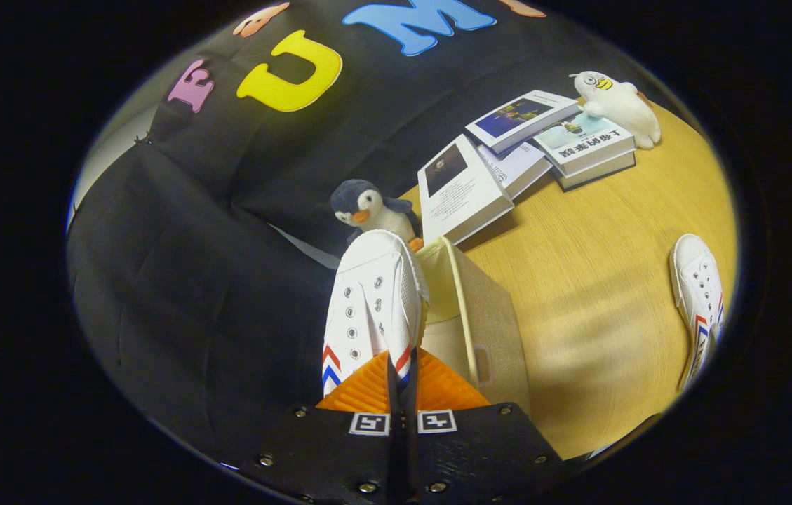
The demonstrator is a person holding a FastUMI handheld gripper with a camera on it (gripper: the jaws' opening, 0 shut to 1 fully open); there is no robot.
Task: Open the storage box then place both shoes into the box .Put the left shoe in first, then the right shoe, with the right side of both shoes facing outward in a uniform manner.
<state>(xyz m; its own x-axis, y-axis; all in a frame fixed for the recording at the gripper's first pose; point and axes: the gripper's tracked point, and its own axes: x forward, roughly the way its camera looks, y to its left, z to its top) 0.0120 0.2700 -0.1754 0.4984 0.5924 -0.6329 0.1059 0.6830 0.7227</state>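
— Fingers of the gripper (pixel 401 382) pinch a white sneaker (pixel 371 308) at frame centre, just left of the open storage box (pixel 487 330).
— Lowering it level would seat it; second sneaker (pixel 699 301) waits far right.

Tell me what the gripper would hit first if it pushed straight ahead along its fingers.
The gripper is shut on the held white shoe, whose toe leads. Straight beyond it sits the penguin plush, probably first contact; the open storage box lies just beside that line. Depth is unclear.
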